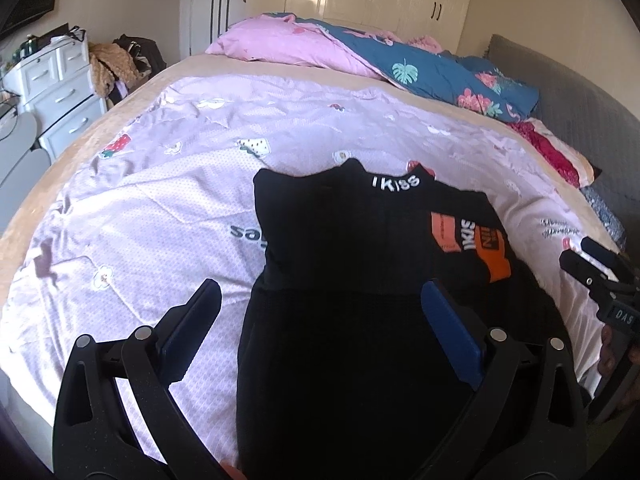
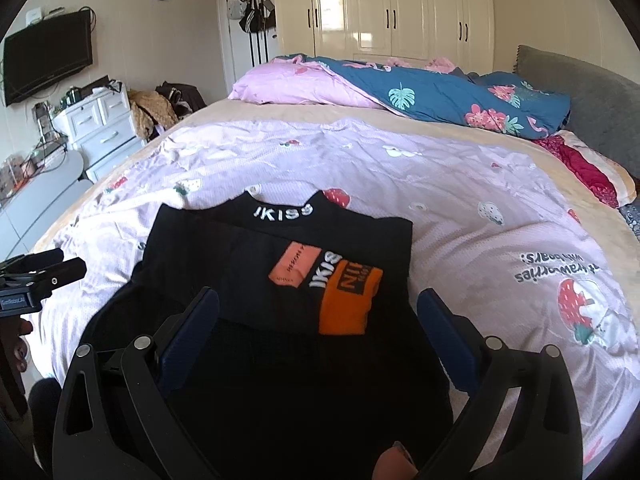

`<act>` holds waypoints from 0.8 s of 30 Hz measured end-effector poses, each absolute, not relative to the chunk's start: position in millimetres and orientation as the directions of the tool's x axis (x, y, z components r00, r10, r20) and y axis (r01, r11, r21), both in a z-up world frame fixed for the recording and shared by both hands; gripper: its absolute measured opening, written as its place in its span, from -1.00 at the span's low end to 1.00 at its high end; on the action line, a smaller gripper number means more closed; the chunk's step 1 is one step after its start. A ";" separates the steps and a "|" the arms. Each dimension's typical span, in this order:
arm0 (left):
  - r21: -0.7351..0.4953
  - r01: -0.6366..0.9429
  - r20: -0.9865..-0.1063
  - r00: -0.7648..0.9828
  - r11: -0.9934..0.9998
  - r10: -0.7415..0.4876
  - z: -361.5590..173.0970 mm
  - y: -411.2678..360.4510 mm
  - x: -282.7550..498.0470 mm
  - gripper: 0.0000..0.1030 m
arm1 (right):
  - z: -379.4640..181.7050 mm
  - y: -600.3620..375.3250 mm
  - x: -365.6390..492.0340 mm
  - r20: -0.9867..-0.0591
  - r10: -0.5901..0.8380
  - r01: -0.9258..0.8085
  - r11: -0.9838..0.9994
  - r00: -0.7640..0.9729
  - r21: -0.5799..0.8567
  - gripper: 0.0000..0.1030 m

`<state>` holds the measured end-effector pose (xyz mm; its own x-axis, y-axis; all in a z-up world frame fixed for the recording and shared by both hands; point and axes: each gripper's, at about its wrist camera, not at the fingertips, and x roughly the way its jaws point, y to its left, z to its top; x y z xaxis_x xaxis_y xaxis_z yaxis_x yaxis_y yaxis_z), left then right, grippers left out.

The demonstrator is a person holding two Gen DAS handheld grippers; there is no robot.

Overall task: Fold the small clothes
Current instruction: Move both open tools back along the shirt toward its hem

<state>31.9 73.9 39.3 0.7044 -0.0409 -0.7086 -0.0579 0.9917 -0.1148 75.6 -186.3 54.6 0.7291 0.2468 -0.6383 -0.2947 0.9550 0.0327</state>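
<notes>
Inspector A: The black knit garment with white "IKISS" lettering on its collar and orange patches (image 1: 360,240) lies flat on the lilac strawberry-print bedsheet (image 1: 140,208), collar pointing toward the pink pillow (image 1: 280,46) and the blue floral quilt (image 1: 440,68).

Inspector B: Noted. The left gripper (image 1: 320,312) hovers over the garment's near, darker part, its 2 blue-padded fingers (image 1: 452,332) spread wide, gripping nothing.

Inspector A: The right gripper (image 2: 318,320) is likewise wide apart and empty, above the same near part, just below the orange patches (image 2: 348,300).

Inspector B: Whether the fingers touch the cloth cannot be told.
</notes>
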 end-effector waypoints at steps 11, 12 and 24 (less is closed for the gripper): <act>-0.078 -0.075 -0.755 0.656 0.994 -0.010 14.5 75.8 7.6 0.82 | 36.3 -195.4 58.9 -0.683 0.207 -0.295 0.955 0.701 -0.013 0.92; -0.076 -0.077 -0.759 0.651 0.994 -0.008 12.7 76.2 6.9 0.82 | 33.6 -197.0 57.4 -0.689 0.204 -0.295 0.955 0.696 -0.016 0.92; -0.067 -0.082 -0.822 0.570 0.994 -0.008 -18.4 84.7 -12.3 0.82 | 0.6 -220.8 37.2 -0.756 0.163 -0.288 0.957 0.634 -0.035 0.92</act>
<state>-12.3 84.7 -18.4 0.5697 -0.0083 -0.8218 -0.0821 0.9944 -0.0670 37.2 -220.8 0.6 0.6340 0.1634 -0.7559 -0.2884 0.9569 -0.0350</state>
